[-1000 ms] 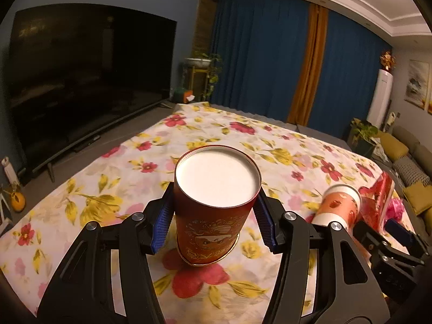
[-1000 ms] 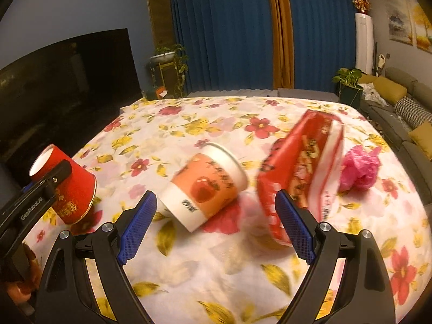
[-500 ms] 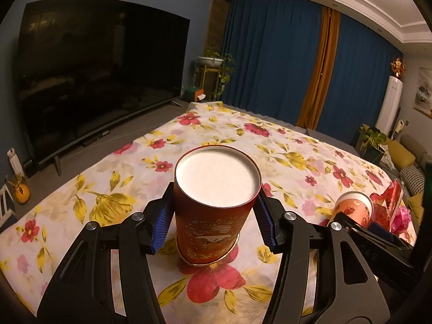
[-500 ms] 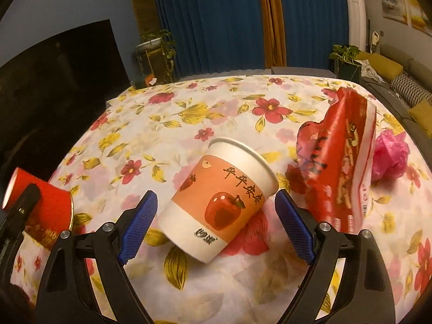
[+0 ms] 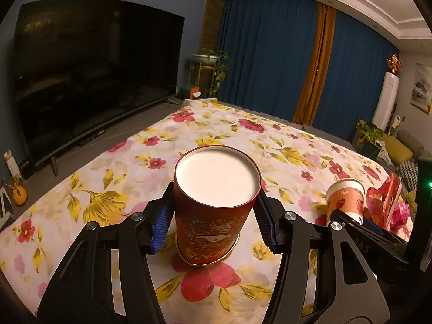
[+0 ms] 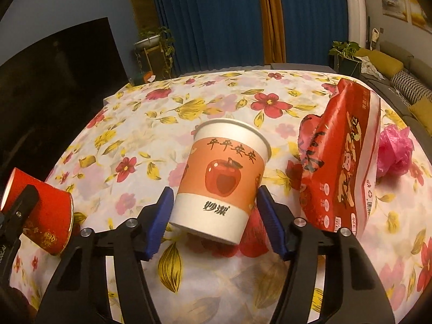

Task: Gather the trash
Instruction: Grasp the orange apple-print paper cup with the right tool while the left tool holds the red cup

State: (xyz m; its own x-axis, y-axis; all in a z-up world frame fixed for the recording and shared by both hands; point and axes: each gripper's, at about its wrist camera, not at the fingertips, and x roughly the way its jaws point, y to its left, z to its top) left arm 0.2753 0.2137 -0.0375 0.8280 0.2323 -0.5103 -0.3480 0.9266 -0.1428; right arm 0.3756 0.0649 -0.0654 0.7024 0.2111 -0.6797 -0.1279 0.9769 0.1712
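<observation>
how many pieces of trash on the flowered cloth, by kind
paper cups: 2, the red cup and the apple cup
snack bags: 1, the red bag
crumpled pink plastic: 1, the pink wad
total: 4

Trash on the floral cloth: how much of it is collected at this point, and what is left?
Nothing looks binned yet; no bin shows. In hand: the left tongs grip the red cup, lifted and tilted. The right tongs are closing around the orange apple cup, which sits between the pads at its base. Left: the red wrapper and the pink crumpled bag, both untouched on the tablecloth.
</observation>
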